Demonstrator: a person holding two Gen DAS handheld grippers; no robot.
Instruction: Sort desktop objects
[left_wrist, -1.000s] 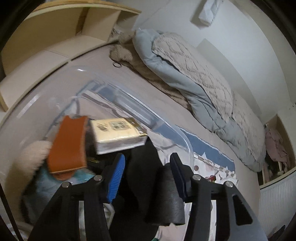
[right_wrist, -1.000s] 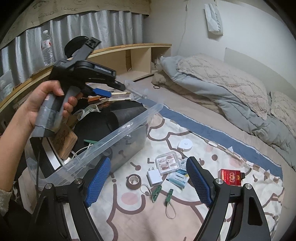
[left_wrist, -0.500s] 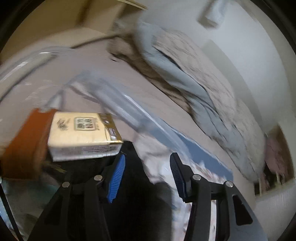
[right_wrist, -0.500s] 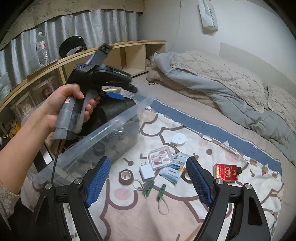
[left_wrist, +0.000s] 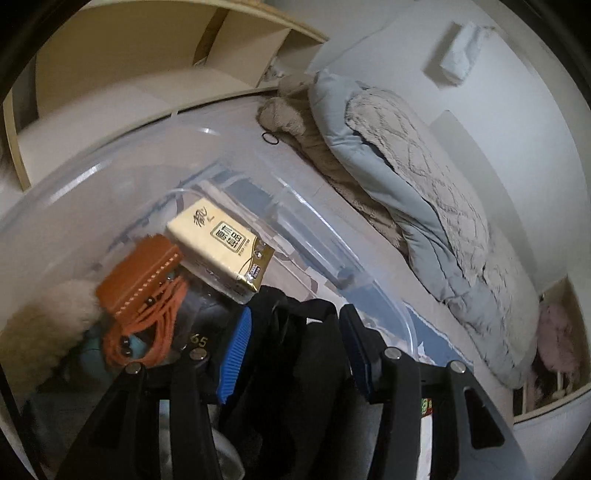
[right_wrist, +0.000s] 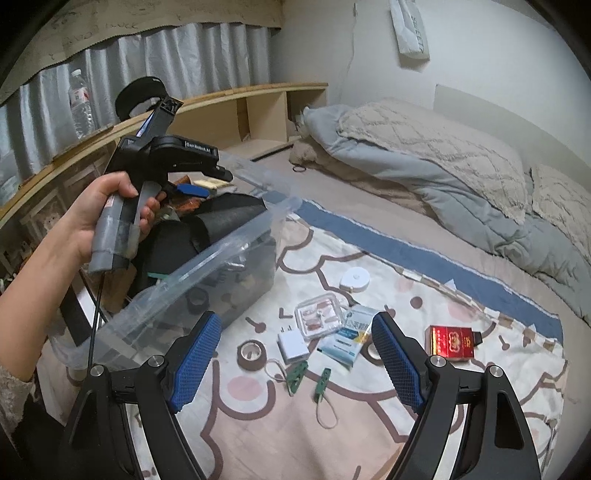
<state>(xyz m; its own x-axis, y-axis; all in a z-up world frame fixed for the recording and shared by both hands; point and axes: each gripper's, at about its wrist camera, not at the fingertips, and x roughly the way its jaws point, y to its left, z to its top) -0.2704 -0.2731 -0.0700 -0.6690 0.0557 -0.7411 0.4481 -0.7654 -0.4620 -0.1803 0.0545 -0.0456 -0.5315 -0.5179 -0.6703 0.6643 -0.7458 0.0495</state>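
Left gripper (left_wrist: 291, 347) is hanging over the clear plastic bin (right_wrist: 221, 254), its blue pads partly spread with black fabric (left_wrist: 295, 369) lying between them; whether they are pinching it I cannot tell. A second ago the yellow tissue pack (left_wrist: 221, 243) was sitting just ahead of the pads; now it is lying further off in the bin, against the orange leather pouch (left_wrist: 136, 273). Right gripper (right_wrist: 295, 365) is hovering with pads spread wide and nothing between them, as before, above the patterned bed sheet (right_wrist: 258, 424). Scattered there are a red box (right_wrist: 450, 341), a tape roll (right_wrist: 252, 353), a white charger (right_wrist: 293, 346) and green clips (right_wrist: 295, 376). Beyond, a grey quilt (right_wrist: 424, 155) is bunching along the white wall.
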